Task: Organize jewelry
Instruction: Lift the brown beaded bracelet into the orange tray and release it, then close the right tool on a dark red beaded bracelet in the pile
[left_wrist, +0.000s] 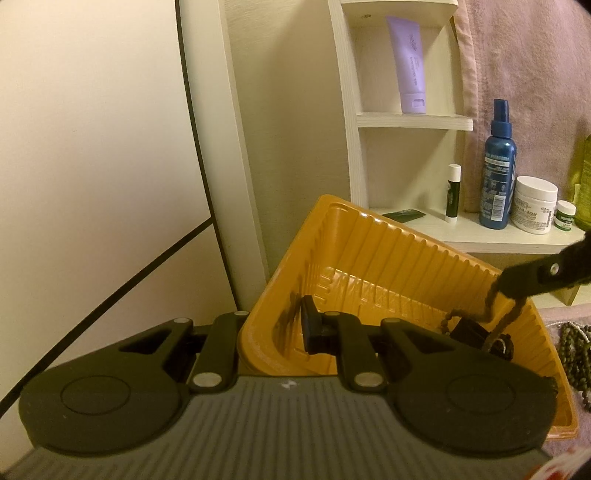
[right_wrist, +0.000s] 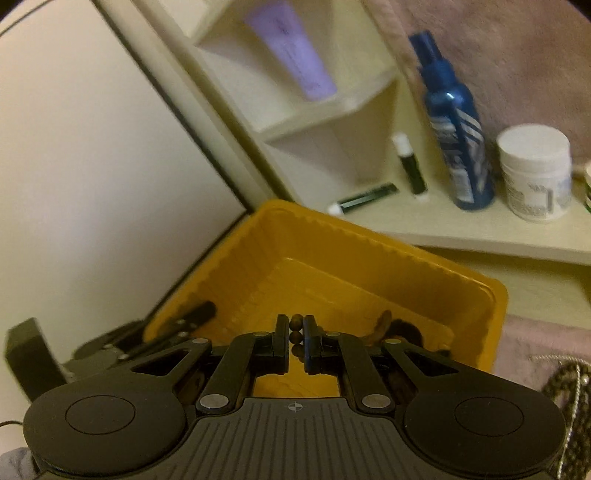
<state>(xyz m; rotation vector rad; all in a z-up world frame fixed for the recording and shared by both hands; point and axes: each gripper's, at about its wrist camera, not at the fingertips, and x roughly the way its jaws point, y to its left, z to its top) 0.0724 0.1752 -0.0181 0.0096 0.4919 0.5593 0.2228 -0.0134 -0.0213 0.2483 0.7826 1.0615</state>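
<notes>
right gripper (right_wrist: 295, 341): fingers drawn together on a strand of small dark brown beads, three showing stacked between the pads.
bead strand (right_wrist: 296, 336): round, matte brown beads; in the left wrist view the strand hangs roughly vertical from the right gripper's tip, its lower end trailing into the tray.
left gripper (left_wrist: 273, 332): clamped on the near-left wall of the tray, one pad inside, the other hidden outside the wall.
orange tray (left_wrist: 391, 236): ribbed plastic, rectangular, tilted with its far corner raised; long axis runs from near right to far left in the left wrist view.
tray contents (left_wrist: 476, 332): a dark small heap in the near-right corner; too dim to name the pieces.
beaded necklaces (left_wrist: 576, 354): dark strands lying on pink cloth just right of the tray.
shelf (left_wrist: 480, 236): pale wood behind the tray, carrying a lip balm stick (left_wrist: 453, 192), blue spray bottle (left_wrist: 496, 173) and white jar (left_wrist: 533, 205).
lilac tube (left_wrist: 408, 64): standing cap down on a higher shelf.
</notes>
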